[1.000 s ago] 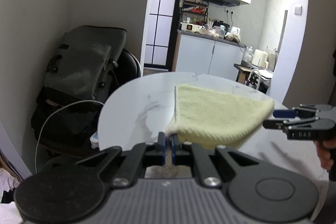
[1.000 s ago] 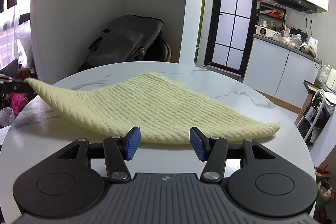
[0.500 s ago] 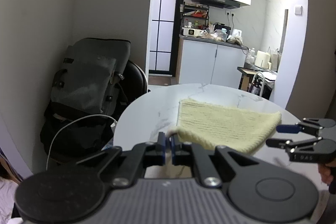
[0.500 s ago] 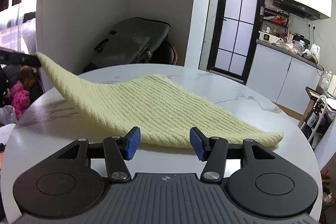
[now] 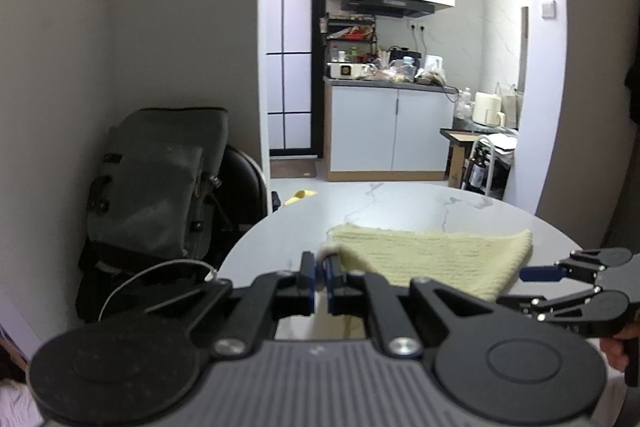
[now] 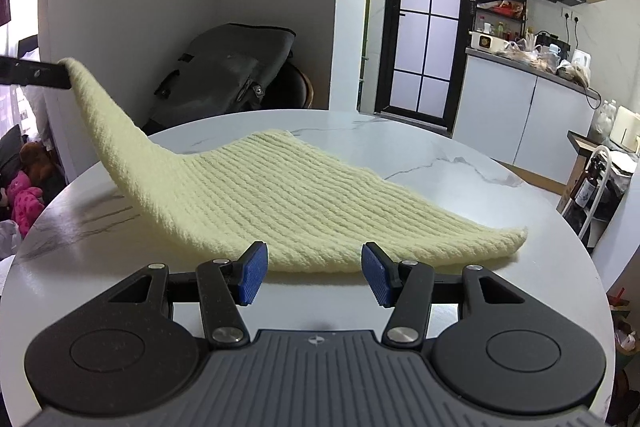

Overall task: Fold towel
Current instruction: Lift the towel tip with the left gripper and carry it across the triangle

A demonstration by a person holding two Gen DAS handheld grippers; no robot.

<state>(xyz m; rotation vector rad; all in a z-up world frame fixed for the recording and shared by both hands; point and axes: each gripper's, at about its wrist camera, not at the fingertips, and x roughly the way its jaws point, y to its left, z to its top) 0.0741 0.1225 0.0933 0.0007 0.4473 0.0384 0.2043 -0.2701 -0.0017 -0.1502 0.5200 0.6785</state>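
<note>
Towel (image 6: 304, 203) spread on the table (image 6: 460, 163), one corner lifted off the left edge, pinched in the left gripper (image 5: 319, 281). Right gripper (image 6: 311, 273) just before the towel's near edge, fingers apart, touching nothing. Backpack (image 6: 228, 75) on a chair behind the table, against the wall. Door (image 6: 424, 15) farther back, kitchen counter (image 6: 520, 67) to its right. Cart (image 6: 592, 187) right of the table.

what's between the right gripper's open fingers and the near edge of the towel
Nothing: in the right wrist view only bare white table separates the open right gripper from the towel.
</note>
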